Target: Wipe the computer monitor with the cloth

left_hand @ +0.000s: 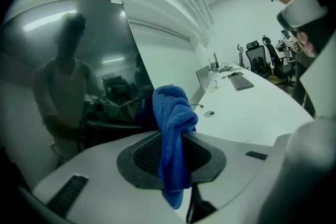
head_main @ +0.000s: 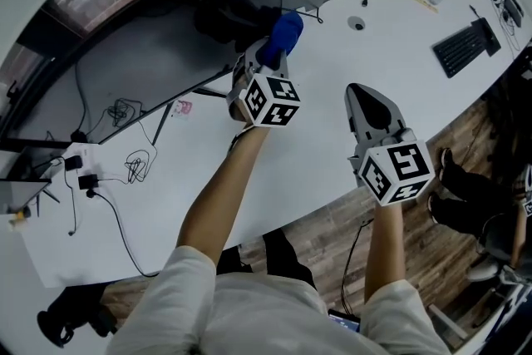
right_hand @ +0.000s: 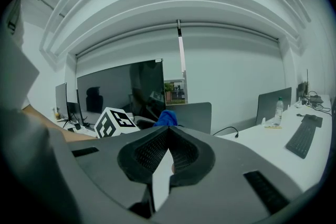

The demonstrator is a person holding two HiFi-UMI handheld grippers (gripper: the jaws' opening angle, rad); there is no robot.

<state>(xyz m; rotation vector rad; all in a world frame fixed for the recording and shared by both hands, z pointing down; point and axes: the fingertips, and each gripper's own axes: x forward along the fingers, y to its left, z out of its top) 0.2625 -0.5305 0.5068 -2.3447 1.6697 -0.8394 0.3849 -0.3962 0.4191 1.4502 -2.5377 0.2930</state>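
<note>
Gripping the blue cloth (left_hand: pixel 173 128) in a bunch, the left tongs (left_hand: pixel 169 140) hold it up by the lower right part of the monitor (left_hand: pixel 68 71), centre top in the head view. Whether it touches the screen I cannot tell. The right tongs (right_hand: pixel 168 136) are closed on nothing, idle above the table (head_main: pixel 332 137). Wiping looks barely begun, with the broad dark screen toward the upper left yet to cover. Cables (head_main: pixel 133 162) lie below it at left. A keyboard (head_main: pixel 465 46) sits upper right, well apart.

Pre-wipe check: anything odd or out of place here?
Only the loose cables tangled on the desk in front of the monitor. Blue cloth sits pinched in the left hand-held gripper; nothing spilled.
</note>
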